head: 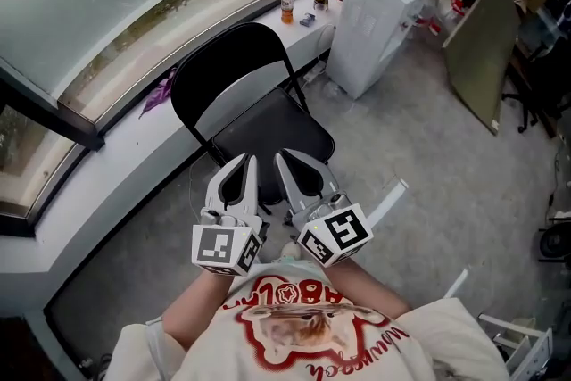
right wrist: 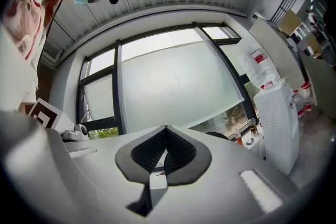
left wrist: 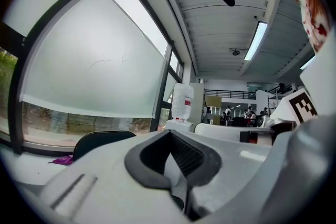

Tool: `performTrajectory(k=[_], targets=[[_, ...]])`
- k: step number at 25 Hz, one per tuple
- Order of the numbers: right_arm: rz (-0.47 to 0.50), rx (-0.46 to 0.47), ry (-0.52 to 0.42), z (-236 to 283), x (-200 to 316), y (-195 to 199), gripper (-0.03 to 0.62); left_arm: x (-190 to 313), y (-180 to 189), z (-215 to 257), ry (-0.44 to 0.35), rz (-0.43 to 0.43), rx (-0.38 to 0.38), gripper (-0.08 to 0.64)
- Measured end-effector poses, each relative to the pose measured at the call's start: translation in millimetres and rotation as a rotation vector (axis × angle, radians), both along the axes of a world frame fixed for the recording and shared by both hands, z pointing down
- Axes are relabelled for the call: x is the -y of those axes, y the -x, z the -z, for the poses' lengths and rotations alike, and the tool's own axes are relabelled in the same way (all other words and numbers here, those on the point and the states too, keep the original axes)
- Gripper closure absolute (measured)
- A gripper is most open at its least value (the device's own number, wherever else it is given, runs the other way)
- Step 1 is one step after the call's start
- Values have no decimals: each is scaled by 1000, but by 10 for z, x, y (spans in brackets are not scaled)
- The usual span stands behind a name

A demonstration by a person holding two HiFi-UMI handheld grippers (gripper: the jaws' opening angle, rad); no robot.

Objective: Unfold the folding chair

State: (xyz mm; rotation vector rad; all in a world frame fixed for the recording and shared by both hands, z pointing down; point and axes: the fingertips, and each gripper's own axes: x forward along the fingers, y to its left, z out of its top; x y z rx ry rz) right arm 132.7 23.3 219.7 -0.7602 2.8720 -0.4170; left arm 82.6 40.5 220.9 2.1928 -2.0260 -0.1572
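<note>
The black folding chair stands opened out beside the window ledge, with its backrest (head: 227,58) toward the glass and its seat (head: 268,138) facing me. I hold both grippers side by side in front of my chest, above the seat's near edge and pointing at the chair. On my left gripper (head: 246,159) the fingertips meet and hold nothing. My right gripper (head: 283,155) is shut too, and empty. In the left gripper view the gripper (left wrist: 169,132) points over the backrest (left wrist: 102,139). The right gripper (right wrist: 166,128) faces the window in its own view.
A white water dispenser (head: 379,13) stands right of the chair. Small bottles (head: 286,6) and a purple scrap (head: 159,94) lie on the white ledge (head: 116,147). A board (head: 482,40) leans at the far right, and white furniture parts (head: 517,339) lie at the lower right.
</note>
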Motion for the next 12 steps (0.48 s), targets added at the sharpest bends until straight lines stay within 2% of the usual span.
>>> performTrajectory(k=[5,9,12], targets=[[58,6,-23,69,-163,83,574,-172,110,120,-29,11,2,560],[33,-21,-53,71,-345,18,572,-472,217,190,-49,15,2,560],[3,-2,-15,25,-538,33,571,-813,336,169,-59,7,27,560]])
